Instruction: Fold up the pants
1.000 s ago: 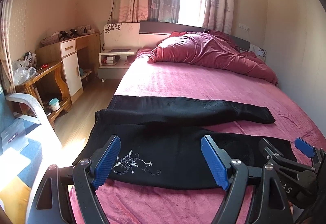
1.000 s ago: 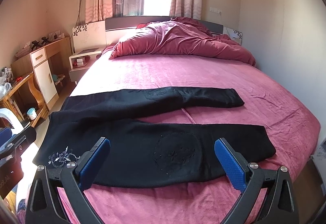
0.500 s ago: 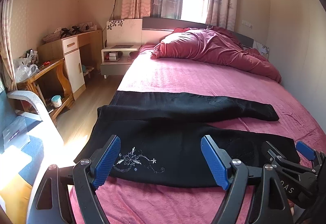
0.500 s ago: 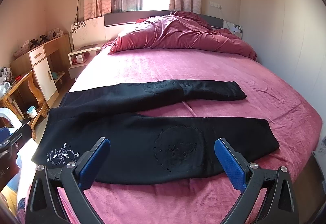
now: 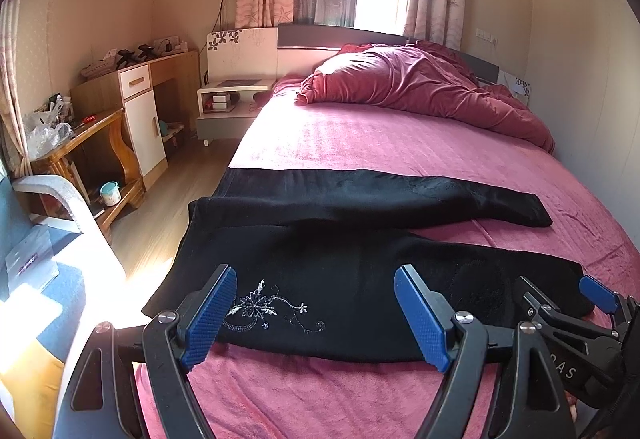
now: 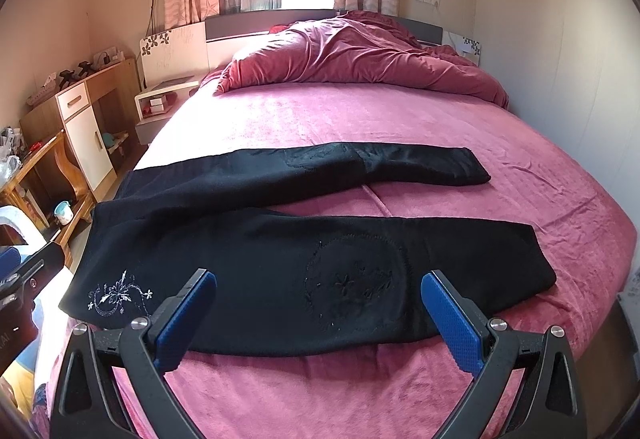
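Note:
Black pants lie flat on the pink bed, waist at the left edge, both legs spread to the right in a V; they also show in the right wrist view. White flower embroidery marks the near hip. My left gripper is open and empty, just above the near waist part. My right gripper is open and empty, over the near leg's knee patch. The right gripper also shows at the left wrist view's right edge.
A crumpled red duvet lies at the bed's head. A white nightstand, a wooden desk with cabinet and a wooden side table stand left of the bed. A chair is near left. A wall runs along the right.
Both grippers have moved slightly lower and closer to the pants, so the pants sit higher in view. Both stay open; the pants have not moved.

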Demonstrator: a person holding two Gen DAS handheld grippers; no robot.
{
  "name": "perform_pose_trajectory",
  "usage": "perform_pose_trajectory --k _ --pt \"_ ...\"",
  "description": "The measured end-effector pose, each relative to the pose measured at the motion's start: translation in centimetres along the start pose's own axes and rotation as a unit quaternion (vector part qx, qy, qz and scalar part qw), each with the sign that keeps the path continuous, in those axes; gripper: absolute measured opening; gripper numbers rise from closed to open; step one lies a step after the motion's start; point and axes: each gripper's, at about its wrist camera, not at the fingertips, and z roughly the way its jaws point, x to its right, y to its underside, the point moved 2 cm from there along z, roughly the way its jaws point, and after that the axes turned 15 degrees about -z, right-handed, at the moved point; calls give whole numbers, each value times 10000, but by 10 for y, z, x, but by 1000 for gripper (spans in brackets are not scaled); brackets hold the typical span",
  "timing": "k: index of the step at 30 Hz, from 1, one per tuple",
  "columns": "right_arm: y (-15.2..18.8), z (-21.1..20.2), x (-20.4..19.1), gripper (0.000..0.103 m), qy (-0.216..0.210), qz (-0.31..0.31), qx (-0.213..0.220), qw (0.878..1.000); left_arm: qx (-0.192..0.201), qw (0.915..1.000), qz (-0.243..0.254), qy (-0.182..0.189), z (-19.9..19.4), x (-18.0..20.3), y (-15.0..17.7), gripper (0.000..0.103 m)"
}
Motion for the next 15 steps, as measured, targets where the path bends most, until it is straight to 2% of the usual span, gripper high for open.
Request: perform_pose_trajectory --k 9,15 --pt "7 10 6 103 -50 124 -162 9998 -119 9999 23 -33 7 1 3 83" --pt "18 24 22 103 -411 503 -244 9976 -274 9996 28 -24 16 -1 7 83"
